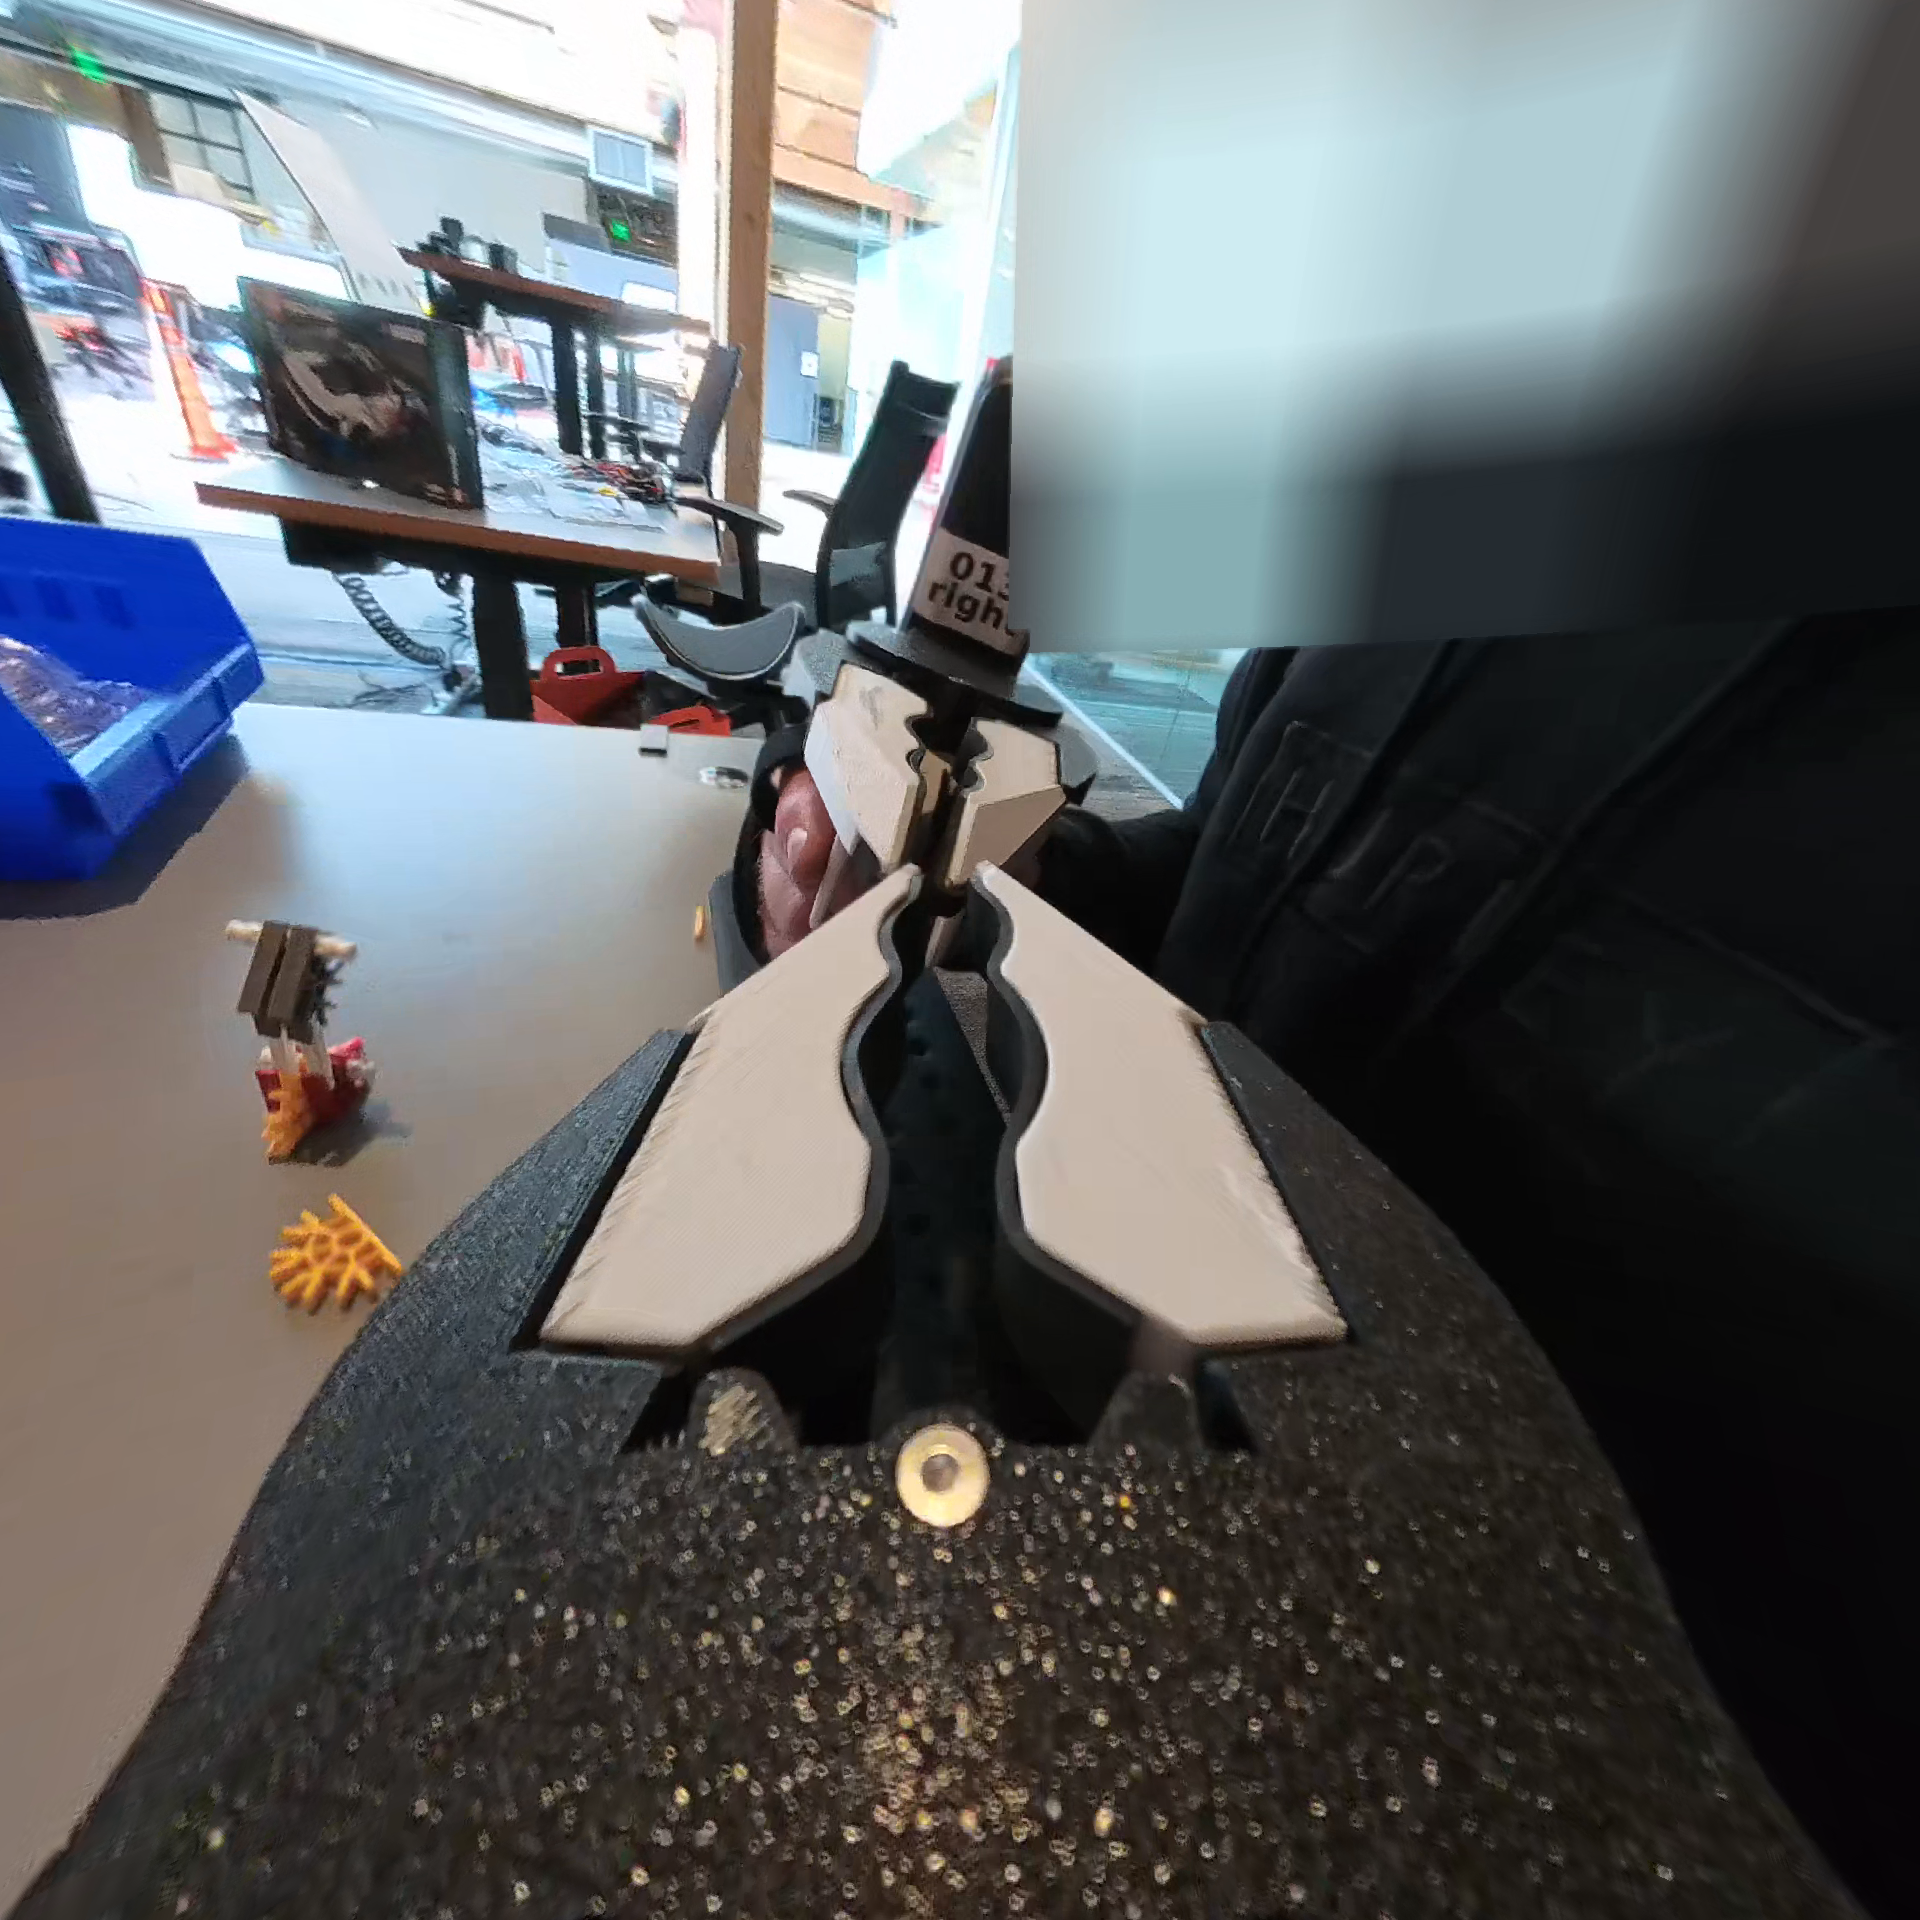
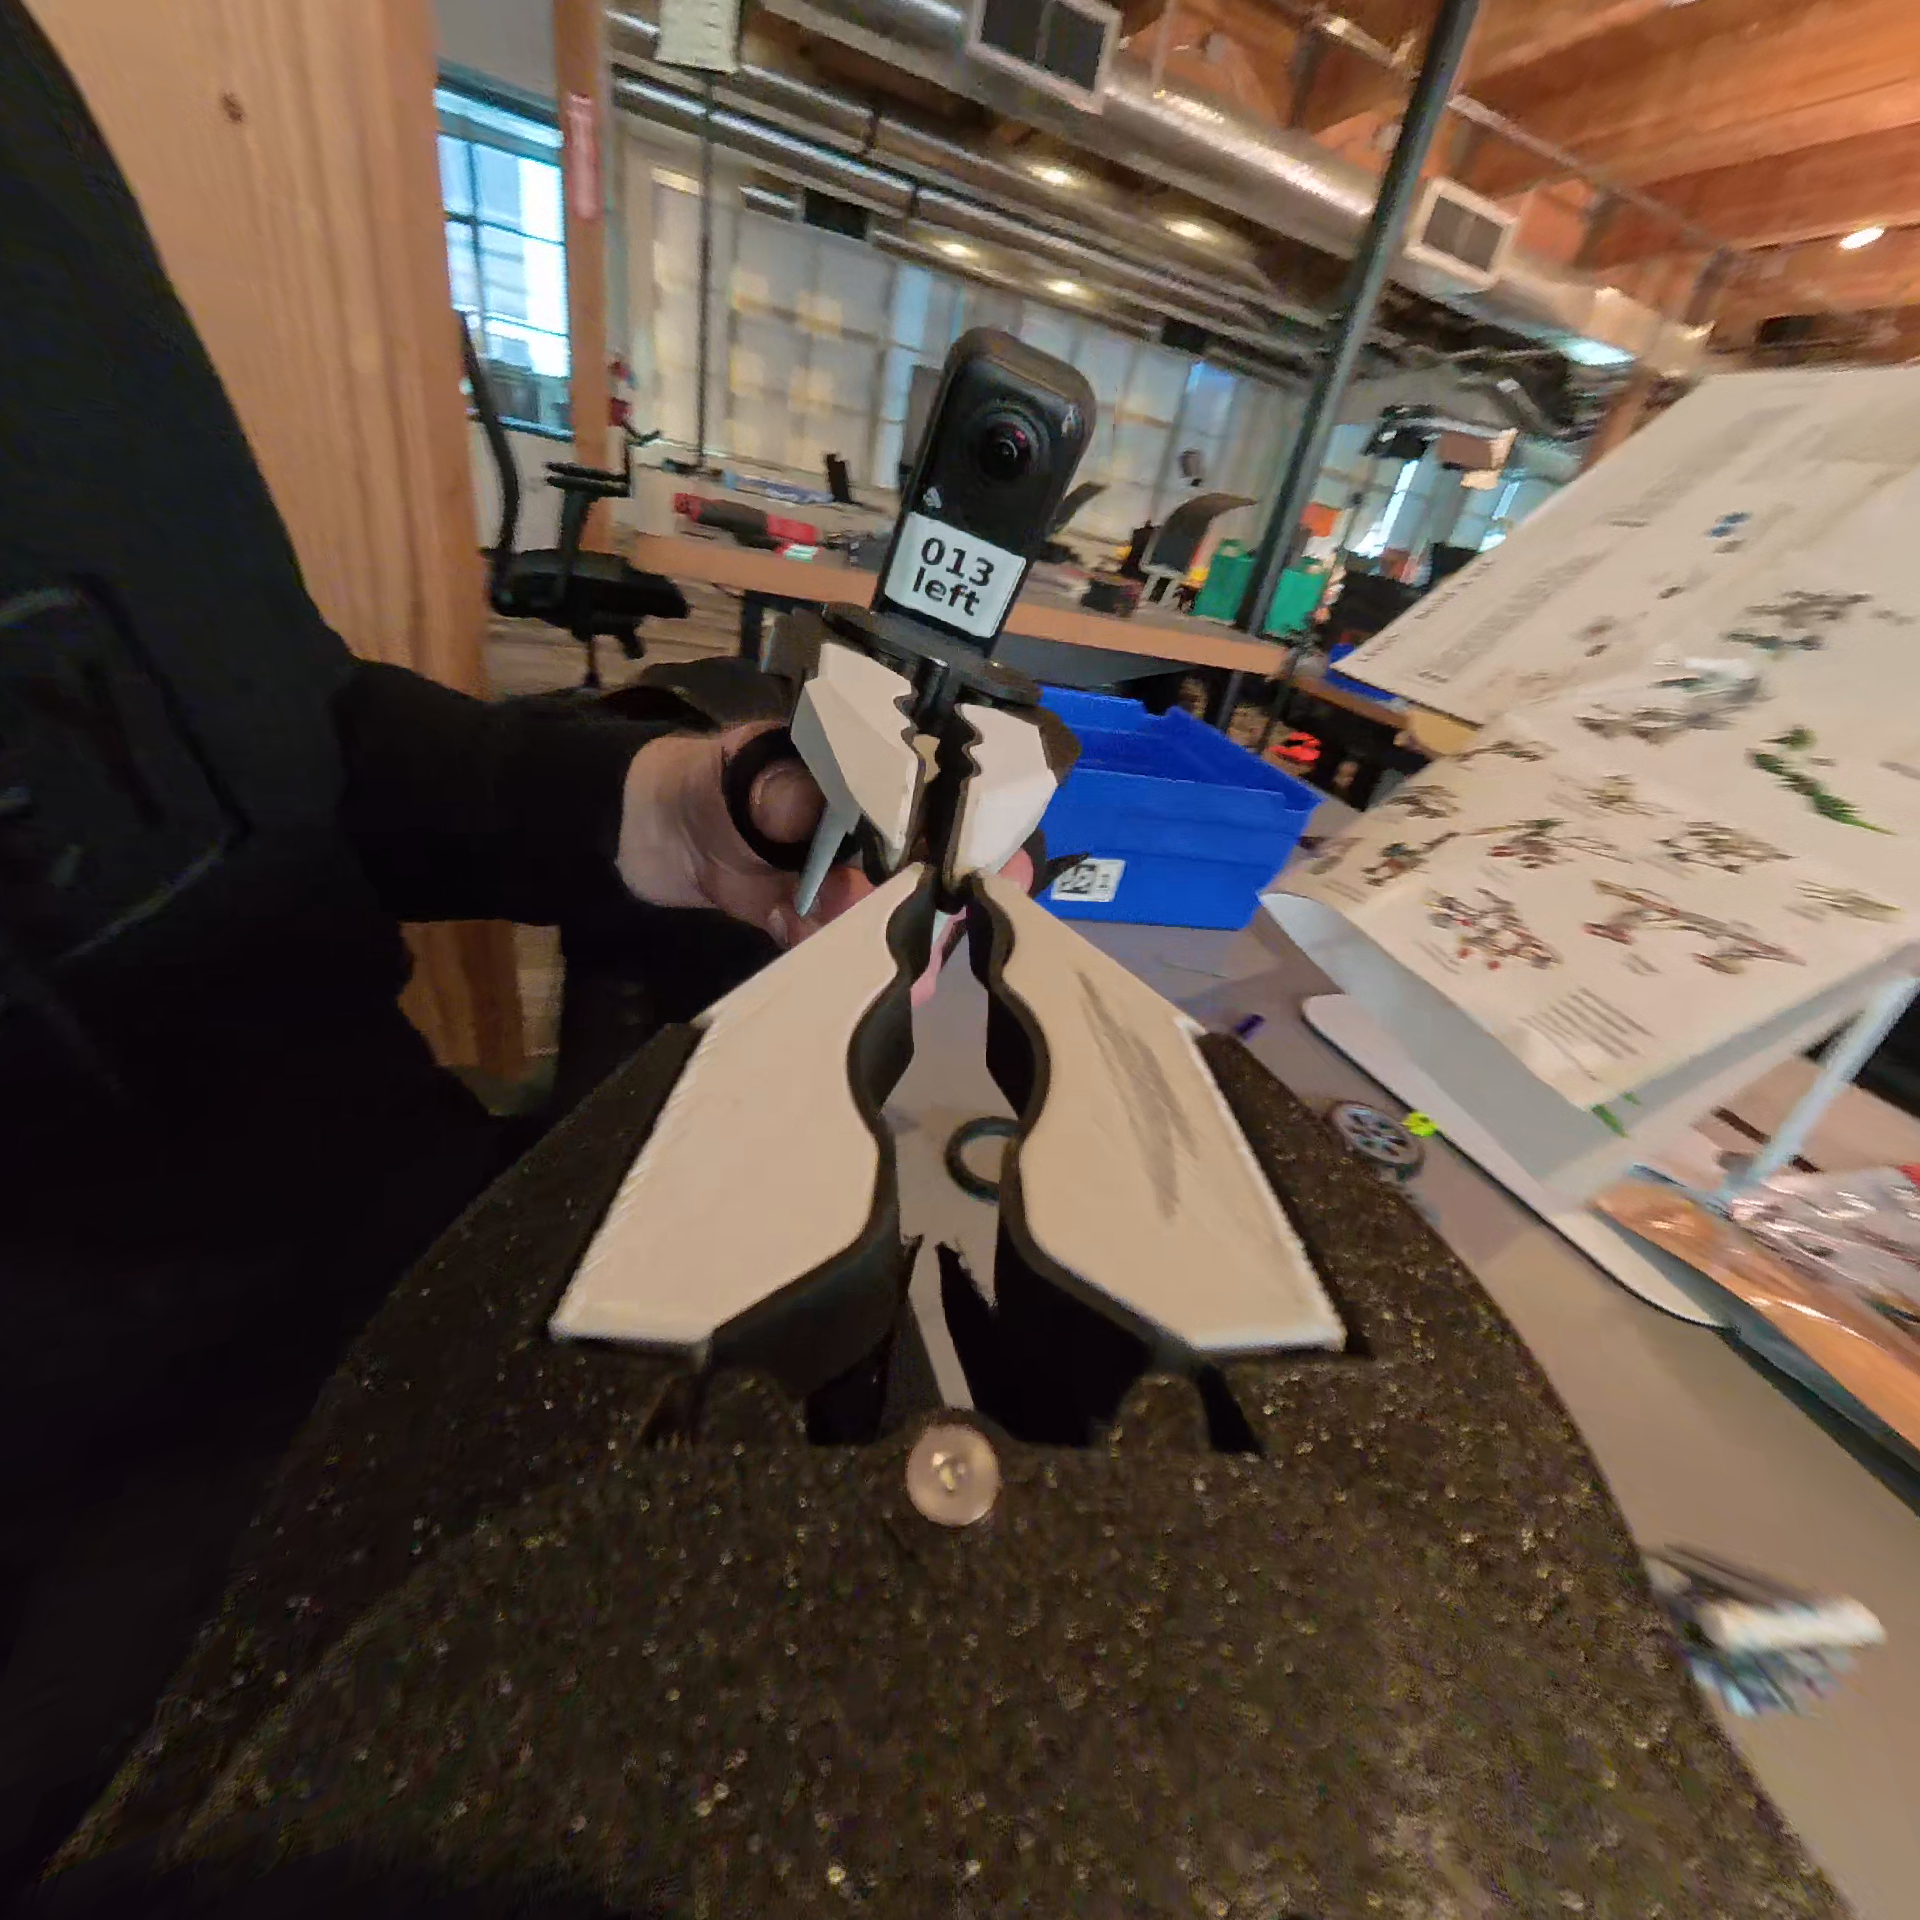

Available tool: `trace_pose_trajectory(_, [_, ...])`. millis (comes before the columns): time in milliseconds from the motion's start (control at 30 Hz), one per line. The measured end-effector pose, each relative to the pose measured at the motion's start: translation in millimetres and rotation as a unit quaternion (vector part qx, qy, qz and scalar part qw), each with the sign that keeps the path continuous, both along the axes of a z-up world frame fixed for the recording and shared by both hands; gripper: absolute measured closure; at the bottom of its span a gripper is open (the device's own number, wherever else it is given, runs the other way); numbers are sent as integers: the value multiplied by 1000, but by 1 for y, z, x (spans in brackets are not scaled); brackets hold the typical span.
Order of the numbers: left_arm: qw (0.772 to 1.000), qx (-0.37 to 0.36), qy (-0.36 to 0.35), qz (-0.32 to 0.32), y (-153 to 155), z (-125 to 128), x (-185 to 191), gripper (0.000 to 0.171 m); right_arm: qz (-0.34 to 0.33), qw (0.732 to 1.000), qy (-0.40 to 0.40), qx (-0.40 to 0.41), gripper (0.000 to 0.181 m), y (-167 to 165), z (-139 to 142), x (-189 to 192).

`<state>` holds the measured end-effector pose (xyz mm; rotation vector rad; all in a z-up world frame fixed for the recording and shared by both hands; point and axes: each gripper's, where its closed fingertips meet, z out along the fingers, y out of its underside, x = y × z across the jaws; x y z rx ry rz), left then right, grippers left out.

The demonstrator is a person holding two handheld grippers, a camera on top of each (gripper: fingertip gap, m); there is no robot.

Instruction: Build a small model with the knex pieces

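Observation:
My left gripper (image 1: 947,881) and my right gripper (image 2: 948,883) point at each other above the grey table (image 1: 468,883), tips almost touching. Each is held by a hand in a black sleeve. The right gripper also shows in the left wrist view (image 1: 938,831), with its jaws closed on a thin pale piece (image 1: 932,821) that reaches into my left gripper's nearly closed tips. In the right wrist view a bit of pale piece (image 2: 943,925) shows between my right fingertips, and the left gripper (image 2: 940,821) faces me. What the piece is stays unclear.
A small grey, red and white rod model (image 1: 301,1029) and a yellow snowflake connector (image 1: 332,1252) lie on the table's left. A blue bin (image 1: 104,707) stands beyond. An instruction sheet on a stand (image 2: 1610,831), a black ring (image 2: 977,1153) and a small wheel (image 2: 1377,1138) lie on the right. Less than 4 cm separates the two grippers' tips.

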<state>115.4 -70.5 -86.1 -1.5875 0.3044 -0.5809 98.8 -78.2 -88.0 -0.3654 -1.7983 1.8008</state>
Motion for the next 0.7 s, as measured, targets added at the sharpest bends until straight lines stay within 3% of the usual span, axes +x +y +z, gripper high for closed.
trace_pose_trajectory(133, [1000, -6, 9, 28, -24, -8, 3, 166, 61, 998, -33, 12, 177, -25, -8, 3])
trace_pose_trajectory(200, [999, -11, 7, 33, -38, -3, 1, 157, 72, 997, -34, 4, 173, -37, -5, -1])
trace_pose_trajectory(233, [998, -21, 28, 53, -45, -2, -3, 146, 74, 997, -31, 10, 161, -43, -5, -6])
trace_pose_trajectory(300, [989, -54, 89, 102, -61, 1, -17, 133, 75, 996, -32, 22, 153, -53, -6, -17])
trace_pose_trajectory(400, [972, -68, 140, 173, -103, 27, -51, 139, 79, 996, -41, 13, 154, -59, -6, -36])
trace_pose_trajectory(567, [895, -168, 221, 349, -194, 45, -169, 160, 70, 994, -73, 40, 154, -67, -28, -62])
trace_pose_trajectory(700, [819, -316, 266, 398, -248, 8, -259, 158, 60, 993, -95, 40, 154, -60, -42, -72])
